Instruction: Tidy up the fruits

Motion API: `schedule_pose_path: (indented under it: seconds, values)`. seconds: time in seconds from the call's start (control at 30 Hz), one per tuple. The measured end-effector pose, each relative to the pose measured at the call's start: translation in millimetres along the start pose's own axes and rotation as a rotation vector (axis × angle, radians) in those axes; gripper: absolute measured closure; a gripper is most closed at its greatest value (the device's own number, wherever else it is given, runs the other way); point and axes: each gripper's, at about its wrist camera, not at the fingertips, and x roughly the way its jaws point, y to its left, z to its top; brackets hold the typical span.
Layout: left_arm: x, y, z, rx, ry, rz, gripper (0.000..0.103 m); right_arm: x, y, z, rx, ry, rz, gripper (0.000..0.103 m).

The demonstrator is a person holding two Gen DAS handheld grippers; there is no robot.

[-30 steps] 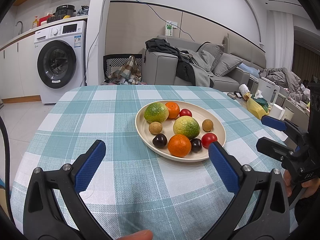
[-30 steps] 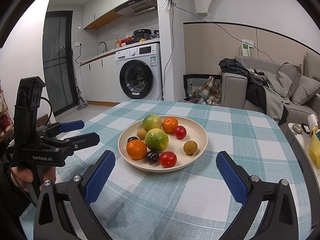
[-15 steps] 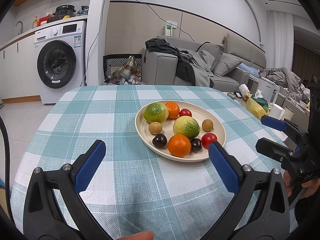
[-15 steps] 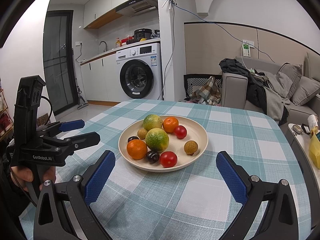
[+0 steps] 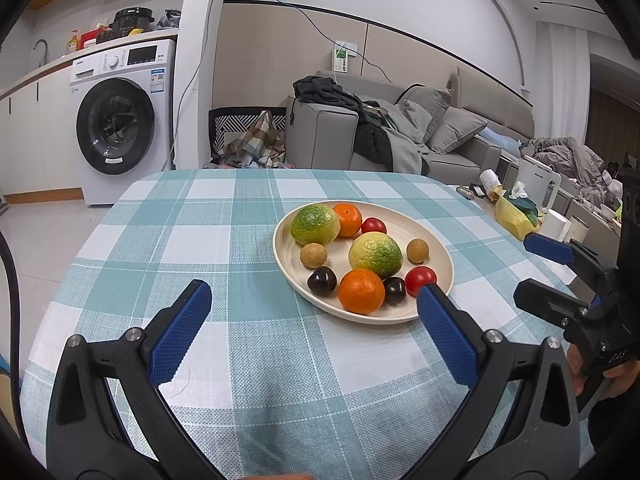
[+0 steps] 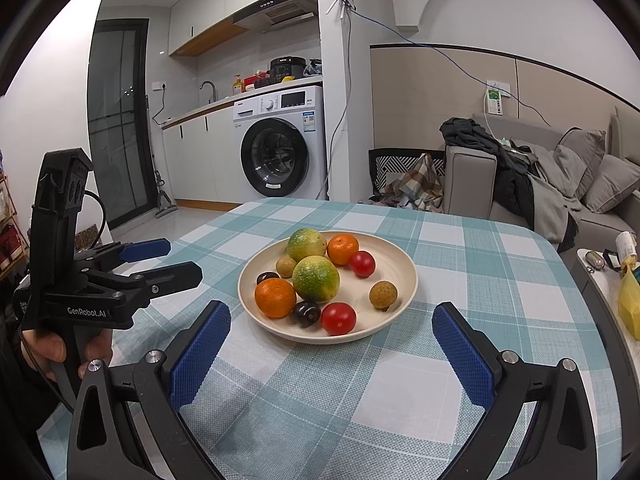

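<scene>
- Black plastic frames on both the left gripper (image 5: 310, 298) and the right gripper (image 6: 331, 318).
- Blue ribbed pads (image 5: 180, 328) lining the fingers inside.
- Silver screws (image 6: 153, 357) at the finger joints.
- White "GenRobot.AI" lettering (image 6: 86, 312) along the left gripper's side.
- Thin black cable (image 6: 102, 210) looping behind its upright handle.

- Even, cool indoor light from above; ceiling spots glow overhead.
- Soft, faint shadows under the plate (image 6: 404, 296) on the tablecloth (image 6: 460, 236).
- Sharp focus at centre.
- Strong fisheye bending, black vignette at corners.
</scene>
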Motion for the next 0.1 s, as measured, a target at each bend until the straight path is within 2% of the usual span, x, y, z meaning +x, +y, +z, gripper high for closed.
schedule_pose_path:
  seconds: [0.1]
  values:
    - [0.0,0.1,-0.1,-0.001,0.001,-0.001,0.000,-0.6,0.1,0.0,0.000,0.000,0.000,0.000]
